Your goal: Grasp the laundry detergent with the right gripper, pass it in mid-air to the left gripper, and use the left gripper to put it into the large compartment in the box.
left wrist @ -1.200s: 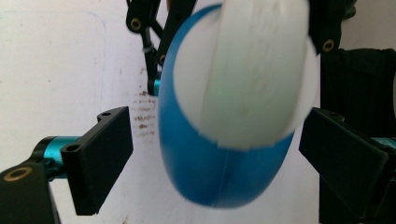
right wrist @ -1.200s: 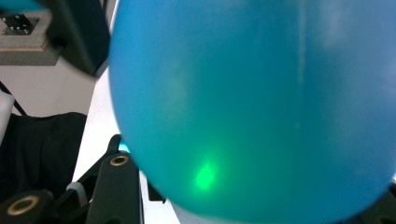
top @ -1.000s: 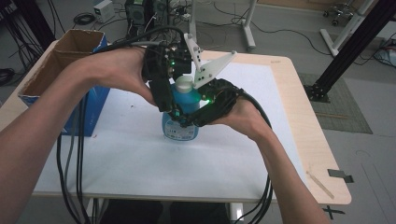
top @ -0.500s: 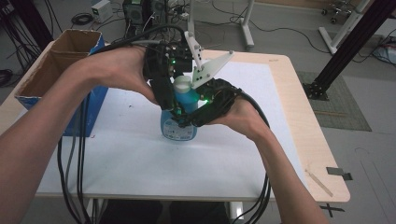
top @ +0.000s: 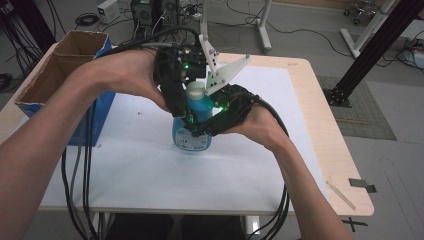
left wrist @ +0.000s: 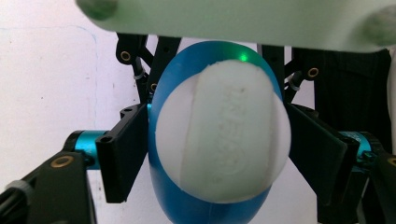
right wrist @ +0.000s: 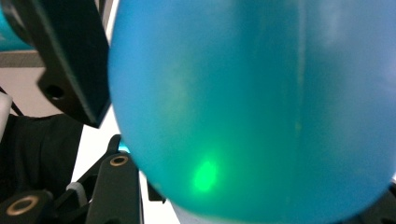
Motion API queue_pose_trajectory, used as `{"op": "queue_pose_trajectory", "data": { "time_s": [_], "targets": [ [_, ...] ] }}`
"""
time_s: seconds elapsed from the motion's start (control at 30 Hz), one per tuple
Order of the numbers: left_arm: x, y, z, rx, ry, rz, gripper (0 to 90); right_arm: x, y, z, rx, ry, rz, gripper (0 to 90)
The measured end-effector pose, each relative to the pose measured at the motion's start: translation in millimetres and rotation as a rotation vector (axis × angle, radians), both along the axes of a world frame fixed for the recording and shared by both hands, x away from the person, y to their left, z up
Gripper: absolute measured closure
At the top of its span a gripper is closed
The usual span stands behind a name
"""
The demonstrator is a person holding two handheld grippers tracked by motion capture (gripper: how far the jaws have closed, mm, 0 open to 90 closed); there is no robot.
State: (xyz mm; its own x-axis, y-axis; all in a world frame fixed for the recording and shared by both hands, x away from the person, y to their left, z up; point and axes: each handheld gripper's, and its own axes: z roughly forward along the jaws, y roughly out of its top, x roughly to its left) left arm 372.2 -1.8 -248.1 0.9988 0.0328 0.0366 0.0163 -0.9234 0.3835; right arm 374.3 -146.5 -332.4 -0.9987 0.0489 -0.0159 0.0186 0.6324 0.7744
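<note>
Over white table (top: 150,170), left gripper (left wrist: 217,149) clamps bottle's cap (left wrist: 224,135); right gripper (top: 197,127) grips bottle (top: 192,137).

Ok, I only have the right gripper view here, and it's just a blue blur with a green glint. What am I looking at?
Observer: A blue bottle. In the high view it stands upright on the white table.
Operator: Is the other gripper on it too?
Observer: Yes. In the left gripper view the left gripper has one jaw pressed to each side of the bottle's white cap.
</note>
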Motion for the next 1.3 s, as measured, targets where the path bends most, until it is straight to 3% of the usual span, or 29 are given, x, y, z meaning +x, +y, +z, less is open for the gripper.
{"op": "queue_pose_trajectory", "data": {
  "time_s": [1.3],
  "targets": [
    [-0.8, -3.2, -0.6, 0.022, 0.0, -0.007, 37.3, -1.7, 0.8, -2.6, -0.002, 0.002, 0.008, 46.4]
  ]
}}
